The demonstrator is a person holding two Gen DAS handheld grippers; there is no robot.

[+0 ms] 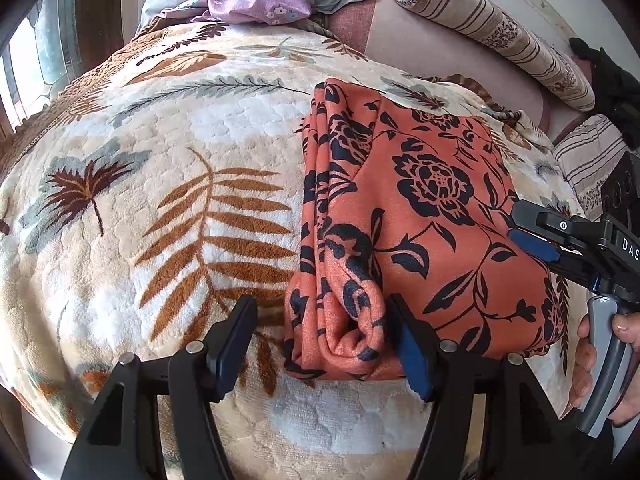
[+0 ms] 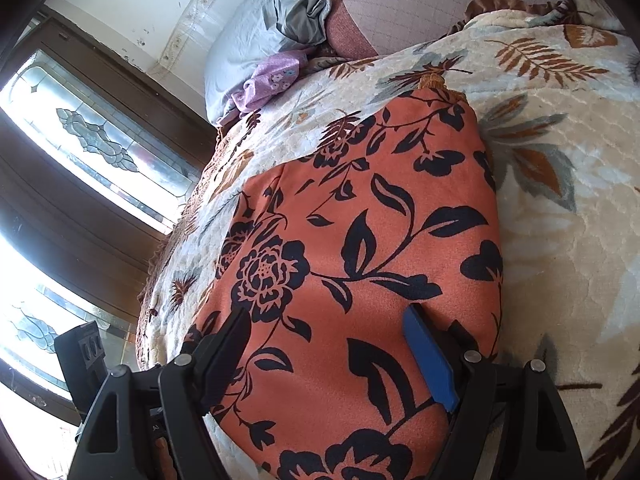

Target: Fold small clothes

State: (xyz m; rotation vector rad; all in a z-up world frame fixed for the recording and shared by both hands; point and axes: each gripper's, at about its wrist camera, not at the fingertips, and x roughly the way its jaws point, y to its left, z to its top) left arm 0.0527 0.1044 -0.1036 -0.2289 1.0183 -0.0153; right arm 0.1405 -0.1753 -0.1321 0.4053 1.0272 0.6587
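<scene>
Two grippers hover with jaws spread over one folded orange floral garment (image 1: 420, 216) on a leaf-patterned blanket (image 1: 160, 184): the left gripper (image 1: 320, 344) straddles its rolled near corner unclamped, the right gripper (image 2: 332, 356) released above its middle.

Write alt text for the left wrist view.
A folded orange floral garment lies on a leaf-patterned blanket, its rolled edge between the open left gripper. The right gripper hovers at its right side.
</scene>
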